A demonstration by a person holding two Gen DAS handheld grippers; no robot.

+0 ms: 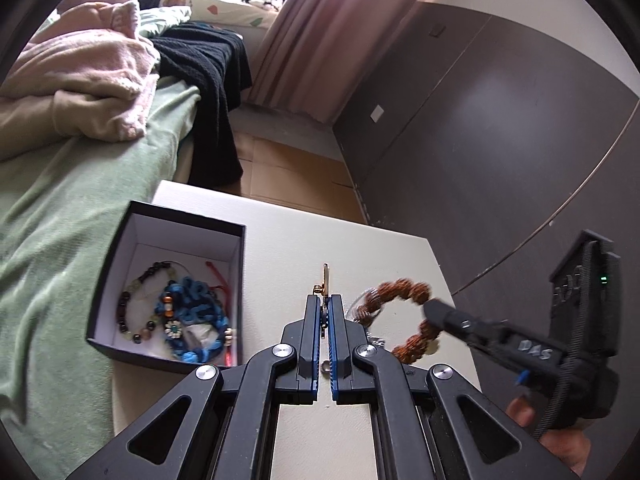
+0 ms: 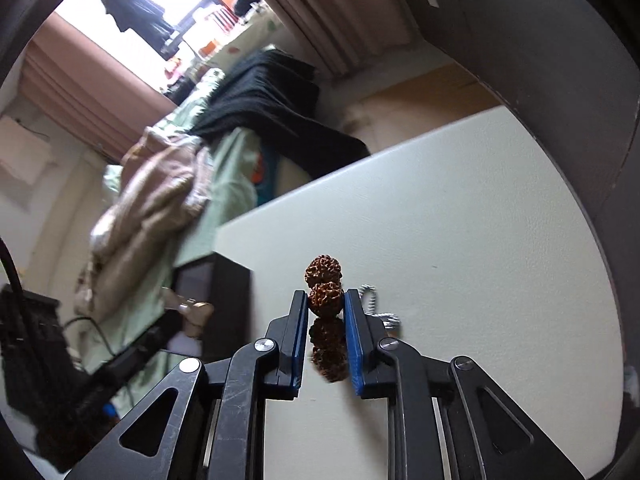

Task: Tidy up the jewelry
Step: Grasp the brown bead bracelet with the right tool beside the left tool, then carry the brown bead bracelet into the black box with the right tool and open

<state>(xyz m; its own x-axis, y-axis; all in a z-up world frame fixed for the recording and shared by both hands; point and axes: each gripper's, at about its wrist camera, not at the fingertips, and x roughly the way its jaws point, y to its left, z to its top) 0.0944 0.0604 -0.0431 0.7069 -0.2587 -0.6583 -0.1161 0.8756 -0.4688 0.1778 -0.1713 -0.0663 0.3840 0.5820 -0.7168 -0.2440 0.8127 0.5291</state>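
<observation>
Bedroom clutter beside the table
A pink garment (image 1: 80,76) and black knit (image 1: 208,76) lay on the green bedspread (image 1: 60,216); curtains (image 1: 320,32) hung behind.

brown bead bracelet (image 2: 324,280): rough, knobbly, matt | table (image 1: 288,240): smooth matt off-white | box (image 1: 120,264): matt black card, white inside | blue bracelet (image 1: 196,320): knotted cord | bedcover (image 1: 60,220): soft green cloth

**Layout: table beside bed**

Box (image 1: 120,280) sits on table (image 1: 360,248) at its left edge, bracelets (image 1: 176,312) inside. Bed (image 1: 60,220) is left of the table, clothes (image 1: 80,80) piled on it. Bead bracelet (image 1: 404,292) is right of the box, above the tabletop. Curtain (image 1: 320,40) hangs behind; wall (image 1: 500,140) to the right.
</observation>
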